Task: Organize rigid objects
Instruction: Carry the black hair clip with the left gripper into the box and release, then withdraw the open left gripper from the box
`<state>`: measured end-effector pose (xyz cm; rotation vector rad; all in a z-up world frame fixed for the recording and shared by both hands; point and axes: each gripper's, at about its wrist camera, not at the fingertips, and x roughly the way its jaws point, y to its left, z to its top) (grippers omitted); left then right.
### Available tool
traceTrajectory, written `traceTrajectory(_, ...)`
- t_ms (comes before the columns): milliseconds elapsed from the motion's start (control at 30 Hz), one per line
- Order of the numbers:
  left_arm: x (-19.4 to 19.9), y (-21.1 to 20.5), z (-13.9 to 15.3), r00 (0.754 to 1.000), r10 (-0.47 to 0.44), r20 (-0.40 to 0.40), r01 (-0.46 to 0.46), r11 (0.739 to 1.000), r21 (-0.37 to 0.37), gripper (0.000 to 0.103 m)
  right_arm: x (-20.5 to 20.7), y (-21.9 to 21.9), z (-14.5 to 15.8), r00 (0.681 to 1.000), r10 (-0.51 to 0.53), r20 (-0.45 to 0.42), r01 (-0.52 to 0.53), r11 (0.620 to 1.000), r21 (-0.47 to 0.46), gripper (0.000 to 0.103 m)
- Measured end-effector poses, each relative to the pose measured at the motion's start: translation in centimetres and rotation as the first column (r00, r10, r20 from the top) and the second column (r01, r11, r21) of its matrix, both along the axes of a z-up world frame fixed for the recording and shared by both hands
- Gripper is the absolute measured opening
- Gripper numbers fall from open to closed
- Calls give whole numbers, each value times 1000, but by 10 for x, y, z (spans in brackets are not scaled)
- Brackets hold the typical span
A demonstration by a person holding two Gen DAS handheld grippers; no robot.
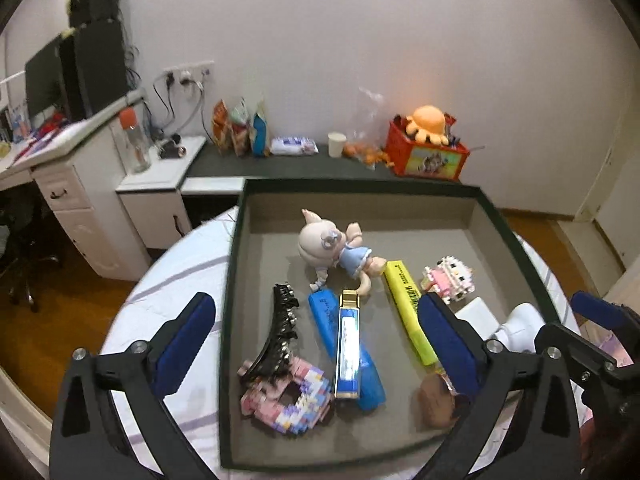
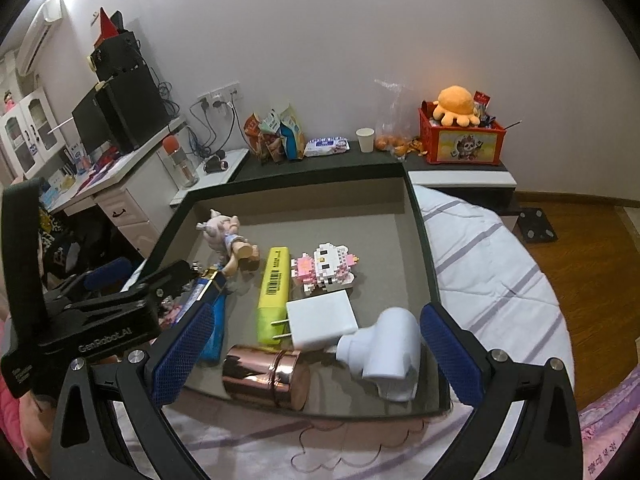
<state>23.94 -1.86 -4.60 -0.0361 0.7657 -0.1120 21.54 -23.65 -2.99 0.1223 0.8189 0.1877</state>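
Rigid objects already lie loose on the floor of the dark-rimmed tray (image 2: 424, 240), which sits on a striped cloth. Nearest your right gripper (image 2: 316, 352) are the copper tin (image 2: 266, 376), lying on its side with its long axis running left to right, and the white pipe fitting (image 2: 386, 350) (tipped over, one end toward you). Just behind them sit the white plug adapter (image 2: 322, 318), prongs pointing left, and the yellow highlighter (image 2: 274, 292), whose long axis runs away from you; its barcode label shows, but the print is too small to read.

Both tools are spread wide and hold nothing. Your left gripper (image 1: 316, 344) hovers over the tray's left side, above the blue marker (image 1: 370, 384), the harmonica (image 1: 348, 350) and the black hair claw (image 1: 280, 328). Its housing reads "GenRobot_AI" in the right wrist view. For the tin, I judge the right hand nearer.
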Motion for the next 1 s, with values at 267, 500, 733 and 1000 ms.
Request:
traceTrajectory(267,-51,6,24,997,72,41,-74,995,60,103,-42,-1,23,998,-51,48,50,999,6,103)
traceTrajectory(500,-104,10,37,998,49,50,-51,998,41,103,-79,8,38,995,-46,86,47,999,-13,103)
traceTrajectory(733,-167,17,50,998,14,66,-13,1000,-20,103,-136,15,57,989,-51,139,57,998,-36,103)
traceTrajectory(1000,-212,15,48,997,-2,72,2,1000,-3,103,-183,11,48,987,-90,137,94,995,-28,103)
